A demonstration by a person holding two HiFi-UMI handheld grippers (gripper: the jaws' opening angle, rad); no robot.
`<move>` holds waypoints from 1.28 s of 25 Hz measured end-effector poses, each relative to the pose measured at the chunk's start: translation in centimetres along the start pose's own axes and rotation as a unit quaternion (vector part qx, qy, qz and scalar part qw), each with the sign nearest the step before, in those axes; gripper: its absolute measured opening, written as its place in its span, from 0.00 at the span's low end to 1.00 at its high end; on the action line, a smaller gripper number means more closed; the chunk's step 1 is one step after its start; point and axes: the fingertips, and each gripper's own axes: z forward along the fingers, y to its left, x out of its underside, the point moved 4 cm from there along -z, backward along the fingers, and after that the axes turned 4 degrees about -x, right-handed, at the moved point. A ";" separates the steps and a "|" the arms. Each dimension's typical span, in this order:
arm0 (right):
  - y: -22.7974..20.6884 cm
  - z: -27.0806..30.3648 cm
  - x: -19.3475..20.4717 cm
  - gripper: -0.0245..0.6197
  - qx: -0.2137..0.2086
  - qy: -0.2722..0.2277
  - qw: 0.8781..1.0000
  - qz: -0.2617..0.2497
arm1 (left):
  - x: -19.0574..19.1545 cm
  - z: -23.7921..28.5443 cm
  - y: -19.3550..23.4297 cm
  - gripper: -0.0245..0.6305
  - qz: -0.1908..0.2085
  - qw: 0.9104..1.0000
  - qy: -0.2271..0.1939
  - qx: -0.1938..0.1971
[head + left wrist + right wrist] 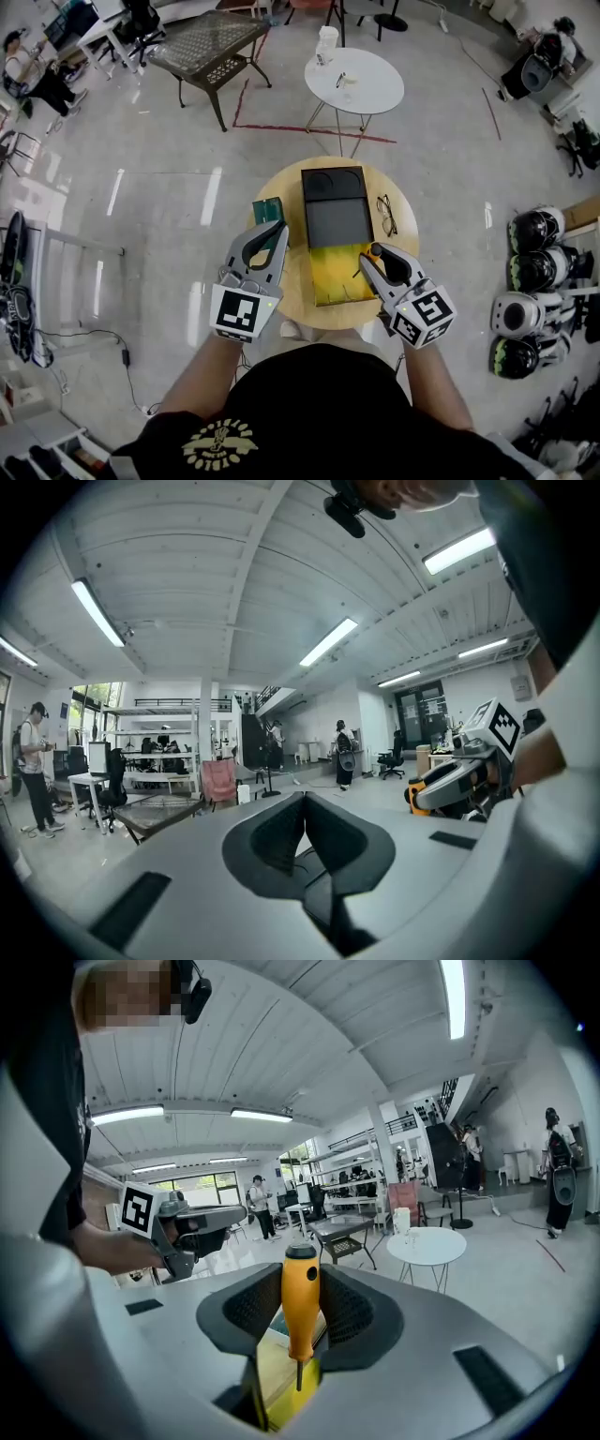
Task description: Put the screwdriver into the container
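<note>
Screwdriver hangs clamped by its orange handle in our right gripper, tip down over the yellow container beneath, while our left gripper is closed on nothing, so next we should lower and release.

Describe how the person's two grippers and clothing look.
Both the left gripper and the right gripper have pale grey, curved plastic shells with dark, ribbed inner pads. Each carries a white cube printed with black square markers. The person wears a black short-sleeved shirt with a yellow emblem.
</note>
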 end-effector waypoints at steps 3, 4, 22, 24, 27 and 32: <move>-0.4 0.5 0.1 0.25 -0.016 0.011 1.000 0.001 | -0.2 0.9 -0.3 0.07 0.000 1.000 0.000 -0.002; -0.6 0.7 0.2 0.25 -0.020 0.015 1.000 0.001 | -0.1 1.1 -0.4 0.07 0.000 1.000 0.003 -0.002; -5.1 4.9 9.8 0.25 -0.048 0.118 0.990 0.057 | 0.9 3.1 -0.7 0.07 0.000 0.999 0.034 -0.016; -5.3 5.4 11.0 0.25 -0.048 0.124 0.989 0.064 | 1.1 3.0 -0.7 0.07 0.002 0.999 0.037 -0.018; -5.7 5.9 12.4 0.25 -0.049 0.135 0.987 0.067 | 1.1 3.0 -0.9 0.07 0.002 0.999 0.035 -0.021; -6.3 6.6 14.6 0.25 -0.046 0.153 0.985 0.070 | 1.4 2.7 -1.4 0.07 0.005 0.999 0.044 -0.020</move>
